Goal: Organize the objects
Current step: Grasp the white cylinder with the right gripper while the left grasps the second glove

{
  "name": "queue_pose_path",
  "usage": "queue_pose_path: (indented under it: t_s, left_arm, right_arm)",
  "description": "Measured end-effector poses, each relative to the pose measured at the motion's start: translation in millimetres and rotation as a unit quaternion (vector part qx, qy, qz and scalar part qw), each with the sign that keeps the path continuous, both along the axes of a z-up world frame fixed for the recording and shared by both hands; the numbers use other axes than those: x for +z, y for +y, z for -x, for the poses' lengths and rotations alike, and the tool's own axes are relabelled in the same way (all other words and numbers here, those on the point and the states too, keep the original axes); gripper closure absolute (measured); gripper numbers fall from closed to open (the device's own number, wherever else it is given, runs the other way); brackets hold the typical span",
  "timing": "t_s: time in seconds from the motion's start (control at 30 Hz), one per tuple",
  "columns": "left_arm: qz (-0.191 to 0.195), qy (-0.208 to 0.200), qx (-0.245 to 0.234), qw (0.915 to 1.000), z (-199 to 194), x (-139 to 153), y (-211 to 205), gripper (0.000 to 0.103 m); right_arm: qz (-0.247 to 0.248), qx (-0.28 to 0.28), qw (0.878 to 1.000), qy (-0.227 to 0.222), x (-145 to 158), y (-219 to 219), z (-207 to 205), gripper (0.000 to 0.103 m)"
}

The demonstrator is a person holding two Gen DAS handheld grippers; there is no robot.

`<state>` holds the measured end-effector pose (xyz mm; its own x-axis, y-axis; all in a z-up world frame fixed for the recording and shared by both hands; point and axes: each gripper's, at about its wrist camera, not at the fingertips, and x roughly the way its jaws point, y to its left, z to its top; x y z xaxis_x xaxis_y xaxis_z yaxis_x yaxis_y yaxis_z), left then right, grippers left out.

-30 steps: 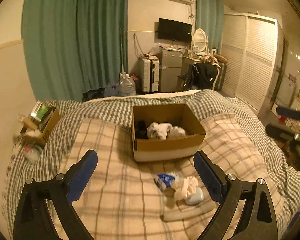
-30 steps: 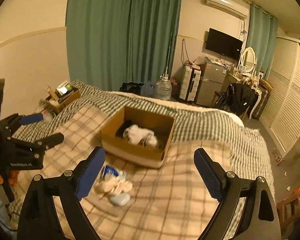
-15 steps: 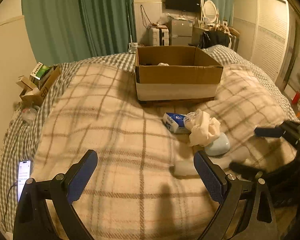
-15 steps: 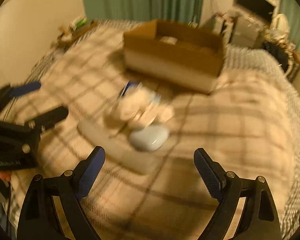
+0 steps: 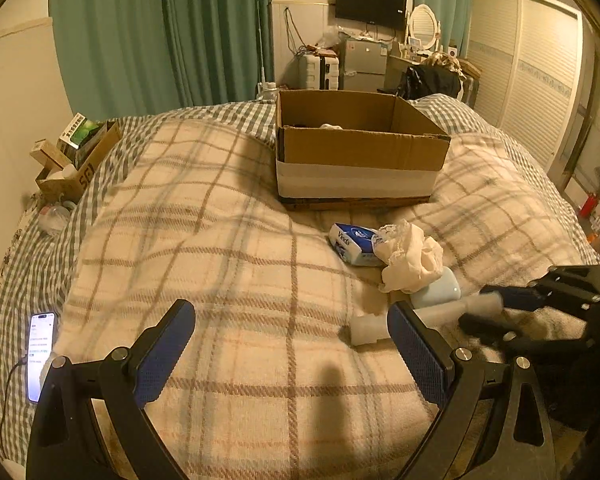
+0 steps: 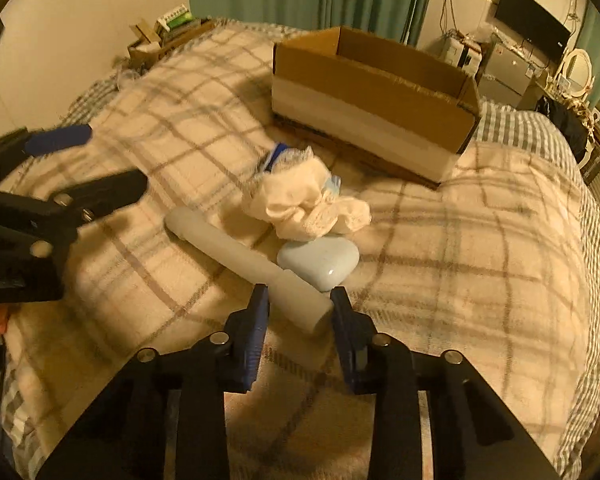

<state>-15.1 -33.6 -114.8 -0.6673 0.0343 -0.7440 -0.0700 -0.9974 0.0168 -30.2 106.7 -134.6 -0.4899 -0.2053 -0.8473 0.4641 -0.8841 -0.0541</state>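
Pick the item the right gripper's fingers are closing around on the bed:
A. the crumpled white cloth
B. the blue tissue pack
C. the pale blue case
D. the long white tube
D: in the right wrist view the right gripper has one finger on each side of the near end of the long white tube, not yet clamped.

Wide stretch of bare plaid blanket (image 5: 228, 248) ahead of the spread left gripper (image 5: 292, 344) — nothing on it up to the cardboard box (image 5: 360, 156). The box top is uncovered, its near wall standing upright. To the right it's crowded: tissue pack (image 5: 350, 244), crumpled cloth (image 5: 410, 258), pale blue case (image 6: 320, 260) and white tube (image 6: 244, 260) all touching — the right gripper (image 6: 300, 300) straddles the tube's near end. A phone (image 5: 40, 354) lies at the blanket's left edge.
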Motion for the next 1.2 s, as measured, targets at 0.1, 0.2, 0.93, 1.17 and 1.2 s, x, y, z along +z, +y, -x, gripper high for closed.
queue_pose_path:
  t_s: [0.1, 0.2, 0.93, 1.17, 1.2]
  left_arm:
    - [-0.001, -0.005, 0.001, 1.0, 0.8, -0.6, -0.2, 0.004]
    - [0.001, -0.01, 0.002, 0.9999, 3.9, -2.4, 1.9, 0.004]
    - [-0.032, -0.061, -0.074, 0.9949, 77.5, -24.5, 79.1, 0.046]
    - [-0.046, -0.085, -0.094, 0.9909, 74.1, -33.8, 80.1, 0.093]
    - [-0.046, -0.081, -0.094, 0.9913, 72.1, -30.9, 80.0, 0.093]
  right_arm:
    - [0.018, -0.004, 1.0, 0.024, 19.7, 6.7, -3.8, 0.075]
    - [0.024, -0.018, 0.998, 0.049, 39.1, 19.1, -8.1, 0.089]
    - [0.054, -0.116, 0.981, 0.143, 100.3, 100.4, 13.8, 0.092]
    - [0.059, -0.118, 0.983, 0.128, 91.4, 102.4, 19.4, 0.092]
    - [0.058, -0.116, 0.983, 0.129, 92.1, 102.3, 18.3, 0.092]
